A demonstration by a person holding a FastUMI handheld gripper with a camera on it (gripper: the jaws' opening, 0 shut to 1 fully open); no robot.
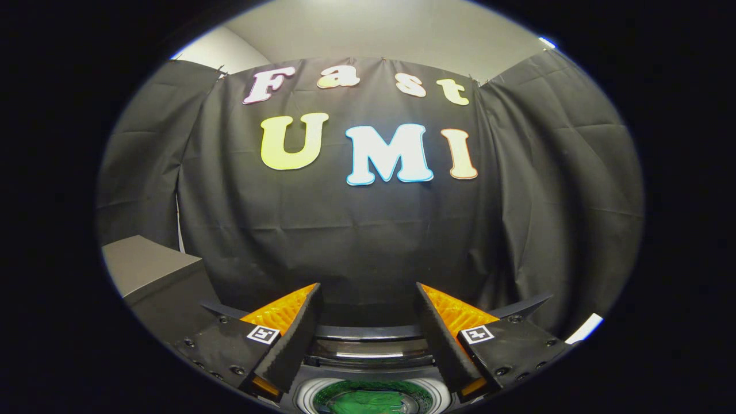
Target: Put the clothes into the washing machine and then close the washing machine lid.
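At the bottom centre of the frame my gripper (368, 313) has its fingers spread wide and empty above the washing machine (368, 339), green clothes (371, 401) apparently inside, so I judge I should reach for the lid squarely.

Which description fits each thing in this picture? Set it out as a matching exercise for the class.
Things:
1. tool
2. green clothes
3. grey box
4. washing machine lid

Descriptions:
A. stands off to one side, against the black cloth
B. fingers apart, holding nothing
C. raised open, low between the fingers
D. lying down inside the washing machine's tub

Pairs: 1-B, 2-D, 3-A, 4-C
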